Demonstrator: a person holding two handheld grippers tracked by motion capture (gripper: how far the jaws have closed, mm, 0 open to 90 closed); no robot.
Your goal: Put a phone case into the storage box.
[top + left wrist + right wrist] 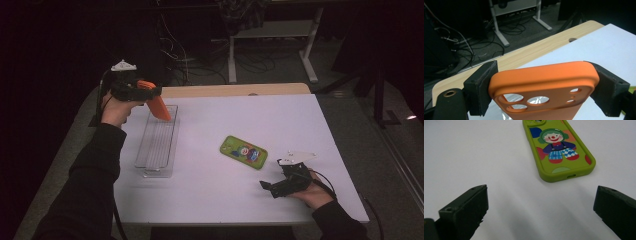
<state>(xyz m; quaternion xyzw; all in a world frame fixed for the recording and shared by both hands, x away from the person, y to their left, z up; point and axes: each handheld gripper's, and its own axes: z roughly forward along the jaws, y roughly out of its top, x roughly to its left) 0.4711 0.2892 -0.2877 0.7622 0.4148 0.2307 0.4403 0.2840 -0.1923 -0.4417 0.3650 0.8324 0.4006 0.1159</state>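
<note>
Your left gripper (150,95) clamps the orange soft-plastic phone case (158,106) across its long edges, above the clear plastic tray (156,145) near the table's left edge; it likely flexes, so squeeze lightly. Your right gripper (266,186) rests wide open near the front edge, just short of the green cartoon-printed phone case (243,152).

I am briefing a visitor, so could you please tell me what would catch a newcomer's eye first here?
First, the bright orange phone case, clamped in the left gripper above the far end of the clear plastic tray. Next, the green clown-print phone case lying flat mid-table, with the open right gripper just short of it.
</note>
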